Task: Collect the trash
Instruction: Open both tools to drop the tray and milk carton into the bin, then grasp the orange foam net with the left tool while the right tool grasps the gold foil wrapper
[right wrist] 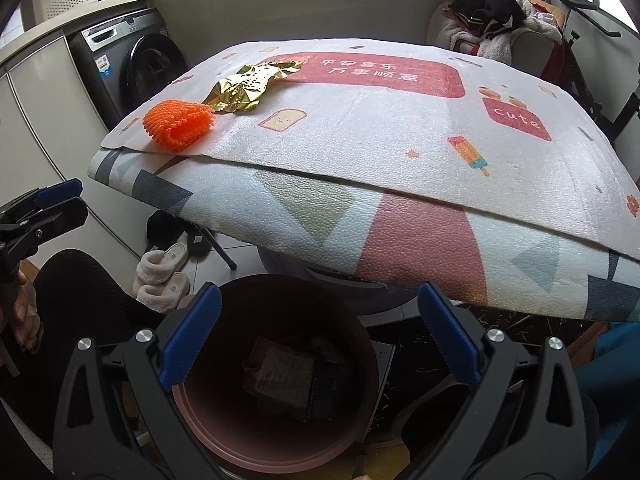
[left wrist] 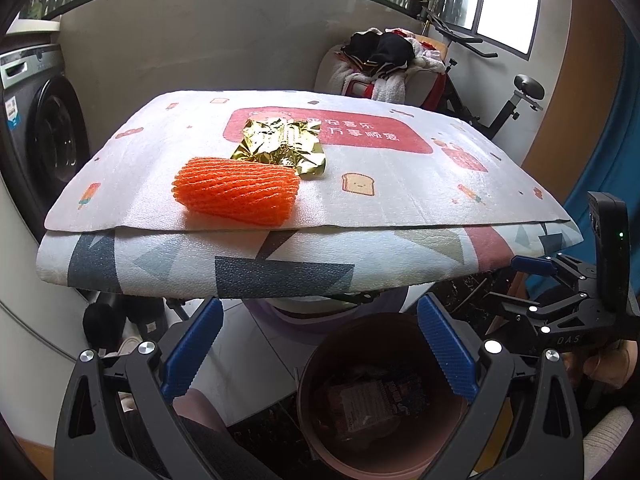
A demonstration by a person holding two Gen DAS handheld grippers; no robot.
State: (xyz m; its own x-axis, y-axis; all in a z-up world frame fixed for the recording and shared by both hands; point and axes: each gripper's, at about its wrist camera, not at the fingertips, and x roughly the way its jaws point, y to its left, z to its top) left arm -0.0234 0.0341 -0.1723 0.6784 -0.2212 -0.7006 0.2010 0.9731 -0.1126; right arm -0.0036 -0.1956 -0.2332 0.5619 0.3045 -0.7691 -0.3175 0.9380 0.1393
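While over the bin (right wrist: pixel 276 360), both claws agape, empty.

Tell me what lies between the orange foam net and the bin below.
Only bare mat: the orange foam net sits near the mat's front edge, whose folded printed side overhangs the bin on the floor. The left wrist view shows it.

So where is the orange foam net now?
The net lies on the table's near left edge, touching the gold foil behind it; the right wrist view shows it far left.
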